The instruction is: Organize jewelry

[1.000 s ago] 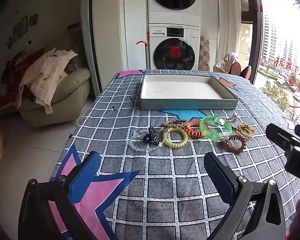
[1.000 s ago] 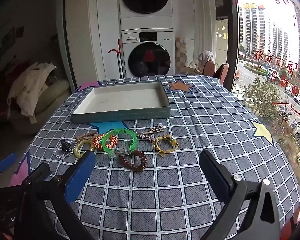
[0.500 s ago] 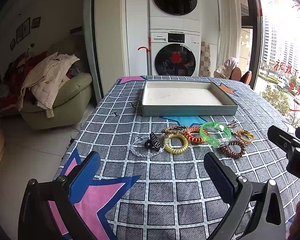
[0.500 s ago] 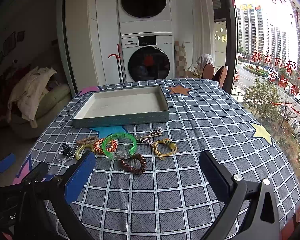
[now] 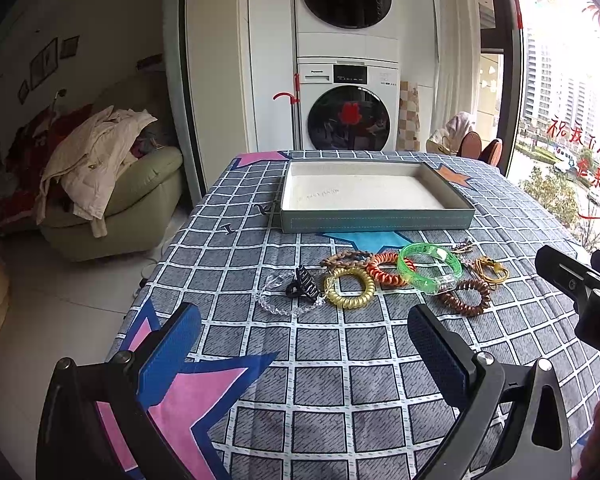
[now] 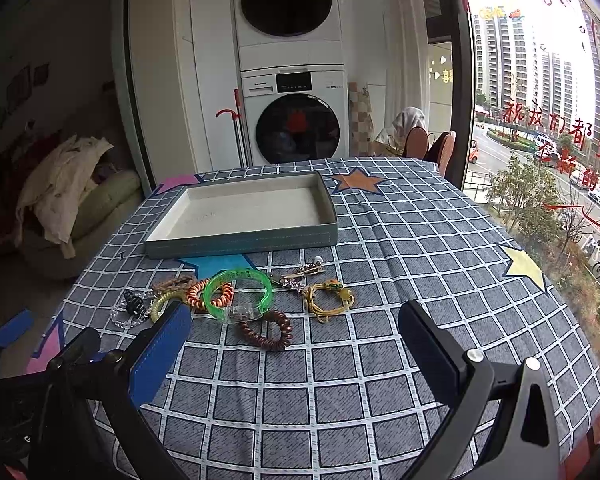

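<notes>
A row of jewelry lies on the checked tablecloth in front of an empty grey tray (image 5: 376, 222) (image 6: 240, 243): a clear bead bracelet (image 5: 278, 306), a black claw clip (image 5: 303, 282), a gold coil tie (image 5: 350, 288), an orange coil tie (image 5: 384, 274), a green bangle (image 5: 428, 266) (image 6: 238, 290), a brown coil tie (image 5: 464, 298) (image 6: 266, 330) and a yellow cord bracelet (image 6: 330, 298). My left gripper (image 5: 304, 338) is open and empty, short of the row. My right gripper (image 6: 294, 340) is open and empty, above the brown coil tie's near side.
The table's left edge drops to a tiled floor beside a green armchair (image 5: 132, 200) piled with clothes. Stacked washing machines (image 5: 348, 112) stand behind the table. Chairs (image 6: 428, 148) and a large window lie at the far right. My right gripper shows in the left wrist view (image 5: 580, 284).
Both cameras have risen and tilted up slightly, so the jewelry and tray sit a little lower in view. Both grippers stay open. Nothing on the table has moved.
</notes>
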Tool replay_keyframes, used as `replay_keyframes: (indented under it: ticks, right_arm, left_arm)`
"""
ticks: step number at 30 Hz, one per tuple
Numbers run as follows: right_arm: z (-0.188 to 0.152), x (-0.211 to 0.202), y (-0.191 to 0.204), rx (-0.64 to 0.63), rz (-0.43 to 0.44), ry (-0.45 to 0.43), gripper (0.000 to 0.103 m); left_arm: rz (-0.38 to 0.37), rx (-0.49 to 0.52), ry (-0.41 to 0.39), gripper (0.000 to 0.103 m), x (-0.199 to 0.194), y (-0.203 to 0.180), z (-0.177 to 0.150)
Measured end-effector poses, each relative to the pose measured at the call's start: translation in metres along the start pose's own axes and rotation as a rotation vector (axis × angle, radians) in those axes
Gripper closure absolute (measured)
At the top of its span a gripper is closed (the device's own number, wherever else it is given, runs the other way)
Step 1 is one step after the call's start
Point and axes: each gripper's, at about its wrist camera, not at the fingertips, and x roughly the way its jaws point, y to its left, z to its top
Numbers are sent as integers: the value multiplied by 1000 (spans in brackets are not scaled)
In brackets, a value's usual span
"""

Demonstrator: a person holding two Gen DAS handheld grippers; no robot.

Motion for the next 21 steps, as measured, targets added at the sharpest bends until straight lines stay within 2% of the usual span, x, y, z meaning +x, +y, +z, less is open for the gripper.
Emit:
replay_keyframes:
  ticks: [21]
  right_arm:
    - [2,-4,-1,9,7,-10,0]
  left_arm:
    - [-5,4,-2,0,-1,-1,0]
